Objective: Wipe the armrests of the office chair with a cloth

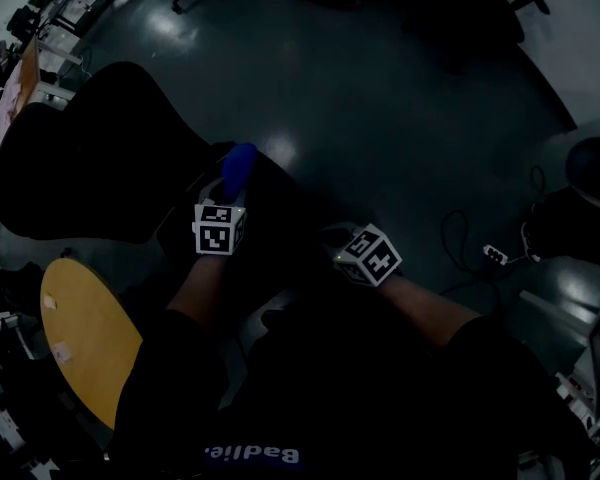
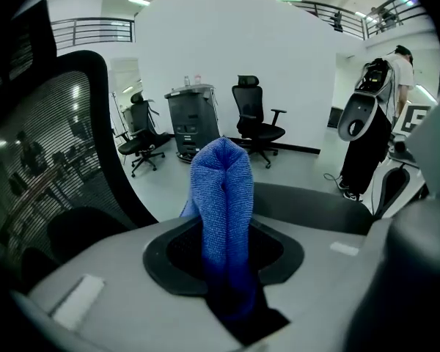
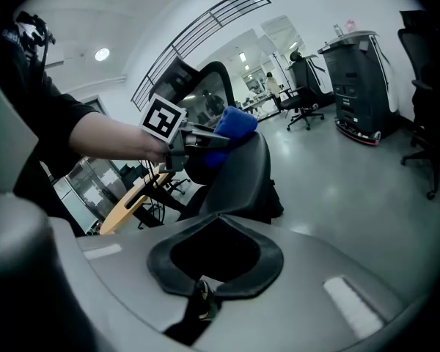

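The black office chair (image 1: 80, 168) stands at left in the head view; its mesh back (image 2: 51, 160) fills the left of the left gripper view. My left gripper (image 1: 230, 183) is shut on a folded blue cloth (image 1: 238, 166), which sticks out beyond the jaws (image 2: 221, 196). It hovers by the chair's dark right side; the armrest itself is too dark to make out. In the right gripper view, the left gripper (image 3: 198, 139) holds the cloth (image 3: 231, 127) over the chair (image 3: 238, 174). My right gripper (image 1: 330, 236) is just to the right, its jaws (image 3: 205, 299) shut and empty.
A round wooden table (image 1: 80, 338) is at lower left, close to the chair. A cable and power strip (image 1: 495, 255) lie on the grey floor at right. Other office chairs (image 2: 257, 123), a grey cabinet (image 2: 191, 119) and a person (image 2: 400, 72) stand farther off.
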Demonstrator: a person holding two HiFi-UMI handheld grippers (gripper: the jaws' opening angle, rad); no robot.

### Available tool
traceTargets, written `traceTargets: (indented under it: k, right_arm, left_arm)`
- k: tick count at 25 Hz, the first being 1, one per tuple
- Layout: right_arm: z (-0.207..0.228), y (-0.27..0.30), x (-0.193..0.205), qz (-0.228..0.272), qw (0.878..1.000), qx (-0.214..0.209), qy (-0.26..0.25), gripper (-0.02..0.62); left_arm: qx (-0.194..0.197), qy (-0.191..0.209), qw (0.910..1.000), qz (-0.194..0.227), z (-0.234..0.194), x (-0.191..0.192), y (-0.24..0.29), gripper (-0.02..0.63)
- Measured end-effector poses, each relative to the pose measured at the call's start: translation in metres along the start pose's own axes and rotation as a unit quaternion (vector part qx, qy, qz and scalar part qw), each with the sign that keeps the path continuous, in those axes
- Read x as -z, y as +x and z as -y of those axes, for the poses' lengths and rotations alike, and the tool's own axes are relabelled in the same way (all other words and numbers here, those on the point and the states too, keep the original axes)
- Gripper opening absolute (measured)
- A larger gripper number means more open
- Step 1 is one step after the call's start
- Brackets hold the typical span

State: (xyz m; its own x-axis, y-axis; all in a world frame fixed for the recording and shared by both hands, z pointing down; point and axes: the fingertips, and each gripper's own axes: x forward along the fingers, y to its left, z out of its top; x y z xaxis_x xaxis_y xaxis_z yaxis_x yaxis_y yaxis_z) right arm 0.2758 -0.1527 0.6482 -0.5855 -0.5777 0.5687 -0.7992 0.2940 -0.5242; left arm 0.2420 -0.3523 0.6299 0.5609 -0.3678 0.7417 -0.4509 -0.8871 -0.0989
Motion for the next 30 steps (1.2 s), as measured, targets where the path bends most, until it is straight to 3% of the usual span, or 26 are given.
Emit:
traceTargets:
  k: [4,12,22,26,30]
  right_arm:
    - [0.005,-0.004,0.005,-0.003,1.0,0.005,0.01,0.005]
    - [0.001,0.0,0.006,0.0,1.0,0.013,0.021,0.005]
    - [0.001,0.0,0.006,0.004,1.0,0.017,0.022,0.005]
    - [-0.008,0.0,0.006,0.006,1.0,0.001,0.017,0.005]
    - [-0.016,0.0,0.007,0.01,1.0,-0.01,0.016,0.005]
  left_arm:
    - [0.009,0.018,0.9998,0.003,0.026,-0.002,-0.005,0.132]
    - [0.066,0.05,0.9965,0.004,0.1,0.019,-0.034,0.132]
    - [0.14,0.049,0.9889,-0.001,0.181,0.041,-0.068,0.132]
    - [0.158,0.041,0.9866,-0.001,0.19,0.046,-0.08,0.13]
    - [0.139,0.018,0.9898,0.023,0.161,0.031,-0.092,0.13]
